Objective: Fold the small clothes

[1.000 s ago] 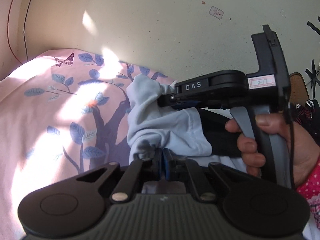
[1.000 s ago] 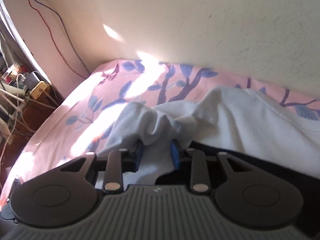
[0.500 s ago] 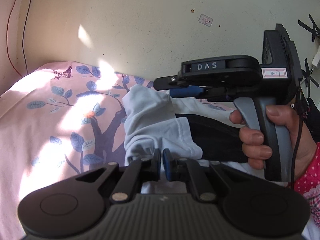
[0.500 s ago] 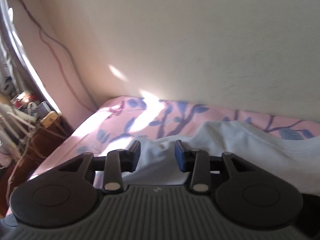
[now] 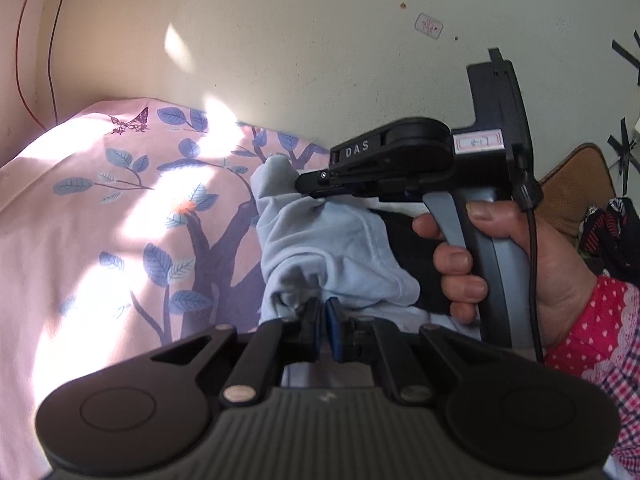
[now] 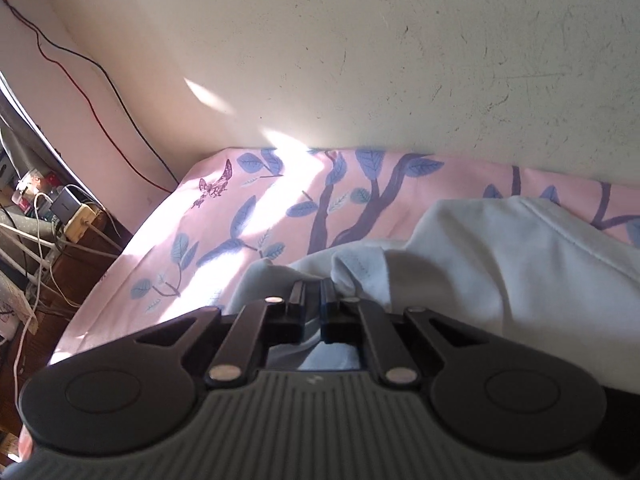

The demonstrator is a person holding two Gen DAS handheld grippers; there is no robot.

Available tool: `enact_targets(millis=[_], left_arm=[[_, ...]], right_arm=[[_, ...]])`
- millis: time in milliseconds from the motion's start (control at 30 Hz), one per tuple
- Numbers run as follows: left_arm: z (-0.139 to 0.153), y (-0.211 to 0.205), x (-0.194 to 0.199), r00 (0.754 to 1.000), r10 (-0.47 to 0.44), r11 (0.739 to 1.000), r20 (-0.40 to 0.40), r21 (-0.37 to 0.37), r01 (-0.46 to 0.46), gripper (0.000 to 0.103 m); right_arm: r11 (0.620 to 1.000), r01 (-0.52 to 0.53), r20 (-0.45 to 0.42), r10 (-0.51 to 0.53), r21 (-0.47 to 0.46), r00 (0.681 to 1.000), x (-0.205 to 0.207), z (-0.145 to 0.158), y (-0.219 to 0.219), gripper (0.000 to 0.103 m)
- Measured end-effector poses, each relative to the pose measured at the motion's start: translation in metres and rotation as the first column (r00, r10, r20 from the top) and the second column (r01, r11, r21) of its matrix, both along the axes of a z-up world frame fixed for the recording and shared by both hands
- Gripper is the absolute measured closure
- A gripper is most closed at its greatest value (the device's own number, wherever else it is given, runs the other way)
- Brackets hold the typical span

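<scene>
A light blue garment (image 5: 320,248) with a black part (image 5: 408,240) lies bunched on a pink bedsheet (image 5: 120,240). In the left wrist view, my left gripper (image 5: 324,312) is shut on the garment's near edge. My right gripper (image 5: 316,186), held in a person's hand (image 5: 480,256), reaches in from the right onto the garment's upper fold. In the right wrist view, the right gripper (image 6: 313,294) has its jaws closing to a narrow gap with a fold of the garment (image 6: 500,272) pinched between them.
A cream wall (image 5: 320,40) rises right behind the bed, and thin cables (image 6: 100,80) run down it. A cluttered stand with chargers (image 6: 60,216) is left of the bed. A brown cushion (image 5: 580,184) and dark clothes (image 5: 608,224) lie at the right.
The right gripper let go of the cloth, lifted and opened, then came back down onto the garment's upper fold and narrowed its jaws. The left gripper stayed shut in place.
</scene>
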State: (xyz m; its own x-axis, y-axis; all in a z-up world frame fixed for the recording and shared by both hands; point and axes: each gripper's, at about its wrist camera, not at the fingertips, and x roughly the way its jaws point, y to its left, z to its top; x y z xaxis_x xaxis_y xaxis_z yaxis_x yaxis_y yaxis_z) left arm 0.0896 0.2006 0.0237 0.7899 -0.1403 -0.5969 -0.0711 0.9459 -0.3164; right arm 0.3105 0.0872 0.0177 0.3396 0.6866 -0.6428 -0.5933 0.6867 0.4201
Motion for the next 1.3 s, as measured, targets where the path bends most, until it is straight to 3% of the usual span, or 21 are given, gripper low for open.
enact_targets(millis=[133, 267, 333, 467, 500, 700, 833, 967, 1033, 1300], left_arm=[[0.009, 0.008, -0.007, 0.997, 0.011, 0.998, 0.081, -0.067, -0.006, 0.092], [0.003, 0.008, 0.001, 0.999, 0.011, 0.997, 0.032, -0.077, -0.008, 0.092], [-0.003, 0.005, 0.005, 1.0, 0.014, 0.999, 0.002, -0.041, -0.013, 0.092], [-0.009, 0.0, 0.008, 1.0, 0.001, 1.0, -0.024, 0.003, -0.001, 0.093], [-0.009, 0.0, 0.008, 1.0, -0.001, 1.0, -0.022, 0.011, 0.001, 0.093], [-0.009, -0.004, 0.007, 1.0, -0.011, 0.999, -0.012, 0.031, 0.011, 0.087], [-0.008, -0.011, 0.005, 1.0, -0.025, 0.997, -0.004, 0.068, 0.025, 0.083], [-0.008, -0.015, 0.005, 1.0, -0.029, 0.995, -0.002, 0.096, 0.029, 0.081], [-0.009, -0.015, 0.005, 1.0, -0.029, 0.995, -0.001, 0.098, 0.029, 0.081], [-0.008, -0.019, 0.004, 0.999, -0.041, 0.992, 0.004, 0.12, 0.04, 0.074]], right_arm=[[0.999, 0.025, 0.113, -0.03, 0.045, 0.993, -0.027, 0.027, -0.04, 0.068], [0.997, 0.038, 0.12, -0.046, 0.066, 0.992, -0.058, 0.038, -0.091, 0.068], [0.999, 0.047, 0.127, -0.049, 0.018, 0.991, -0.075, 0.036, -0.111, 0.068], [0.981, 0.17, 0.128, -0.157, -0.095, 0.979, -0.087, 0.019, -0.154, 0.07], [0.974, 0.207, 0.145, -0.193, -0.095, 0.971, -0.089, 0.016, -0.168, 0.074], [0.942, 0.332, 0.157, -0.321, -0.051, 0.934, -0.11, 0.03, -0.229, 0.07], [0.927, 0.374, 0.2, -0.362, -0.023, 0.911, -0.126, 0.037, -0.248, 0.065], [0.899, 0.435, 0.145, -0.425, -0.045, 0.894, -0.119, 0.018, -0.257, 0.061], [0.894, 0.447, 0.146, -0.443, 0.002, 0.885, -0.122, 0.009, -0.263, 0.06], [0.888, 0.458, 0.137, -0.459, 0.038, 0.878, -0.127, 0.01, -0.267, 0.057]])
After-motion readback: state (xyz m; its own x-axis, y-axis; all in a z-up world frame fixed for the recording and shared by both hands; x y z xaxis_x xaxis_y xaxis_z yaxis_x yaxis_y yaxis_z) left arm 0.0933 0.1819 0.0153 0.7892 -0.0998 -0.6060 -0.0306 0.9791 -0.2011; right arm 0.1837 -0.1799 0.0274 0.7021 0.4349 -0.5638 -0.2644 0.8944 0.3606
